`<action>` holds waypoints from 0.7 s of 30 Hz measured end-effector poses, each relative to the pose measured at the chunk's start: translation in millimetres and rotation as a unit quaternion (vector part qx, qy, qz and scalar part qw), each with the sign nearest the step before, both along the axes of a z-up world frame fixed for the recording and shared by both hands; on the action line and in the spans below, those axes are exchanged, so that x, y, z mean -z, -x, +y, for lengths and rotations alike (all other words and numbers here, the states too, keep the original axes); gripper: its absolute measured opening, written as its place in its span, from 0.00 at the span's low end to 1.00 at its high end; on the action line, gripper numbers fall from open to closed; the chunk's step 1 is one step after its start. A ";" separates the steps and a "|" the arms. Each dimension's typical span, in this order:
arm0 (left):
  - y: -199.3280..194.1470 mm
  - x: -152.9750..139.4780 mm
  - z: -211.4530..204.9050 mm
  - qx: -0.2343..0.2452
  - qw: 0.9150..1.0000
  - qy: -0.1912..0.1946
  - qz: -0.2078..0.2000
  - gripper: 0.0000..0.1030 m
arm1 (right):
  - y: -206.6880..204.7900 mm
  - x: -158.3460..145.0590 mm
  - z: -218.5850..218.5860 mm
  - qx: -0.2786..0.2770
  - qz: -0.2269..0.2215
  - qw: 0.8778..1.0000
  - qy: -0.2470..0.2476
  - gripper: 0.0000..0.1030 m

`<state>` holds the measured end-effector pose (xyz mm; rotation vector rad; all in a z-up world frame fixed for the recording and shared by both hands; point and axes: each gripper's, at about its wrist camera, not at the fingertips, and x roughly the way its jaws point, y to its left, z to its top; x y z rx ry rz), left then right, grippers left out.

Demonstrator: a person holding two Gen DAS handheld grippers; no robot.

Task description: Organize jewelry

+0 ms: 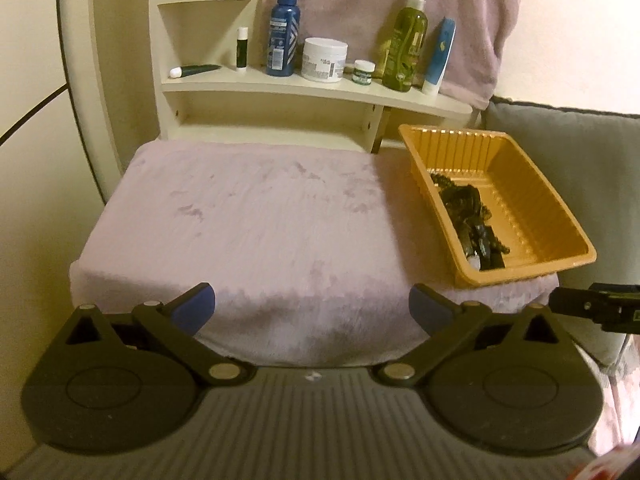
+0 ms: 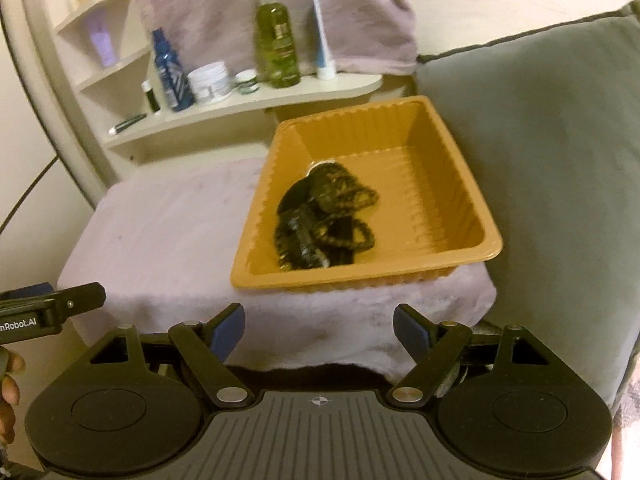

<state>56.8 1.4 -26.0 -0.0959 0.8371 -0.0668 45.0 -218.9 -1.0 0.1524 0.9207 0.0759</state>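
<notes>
An orange plastic tray (image 1: 532, 184) (image 2: 448, 152) sits on the right part of a pale pink fluffy cloth-covered surface (image 1: 248, 224) (image 2: 160, 240). A tangled pile of dark jewelry (image 1: 472, 220) (image 2: 324, 216), chains and beaded pieces, lies inside the tray. My left gripper (image 1: 312, 306) is open and empty, at the near edge of the cloth. My right gripper (image 2: 318, 330) is open and empty, in front of the tray's near rim. Part of the right gripper shows at the left wrist view's right edge (image 1: 592, 306); part of the left gripper shows in the right wrist view (image 2: 52, 304).
A cream shelf (image 1: 304, 88) (image 2: 248, 100) behind the cloth holds a blue bottle (image 1: 284, 32), white jar (image 1: 324, 60), green spray bottle (image 1: 404, 44) and tubes. A grey cushion (image 2: 540, 160) stands right of the tray. A pink towel (image 1: 360, 0) hangs behind.
</notes>
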 end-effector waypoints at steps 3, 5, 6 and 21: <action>9.1 -4.0 -0.7 -0.006 1.000 -0.011 0.007 0.99 | 2.4 -0.3 8.8 -0.011 0.009 1.000 -0.003 0.79; 14.8 -6.0 -1.9 -0.006 1.000 -0.018 0.012 0.99 | 4.9 -0.8 13.7 -0.018 0.011 1.000 0.000 0.79; 18.0 -7.0 -3.0 -0.006 1.000 -0.019 0.014 0.99 | 5.6 -1.1 15.7 -0.020 0.011 1.000 0.001 0.79; 34.5 -14.9 -13.8 -0.003 1.000 -0.026 0.008 0.99 | 13.1 -7.6 29.9 -0.035 0.002 0.999 0.005 0.79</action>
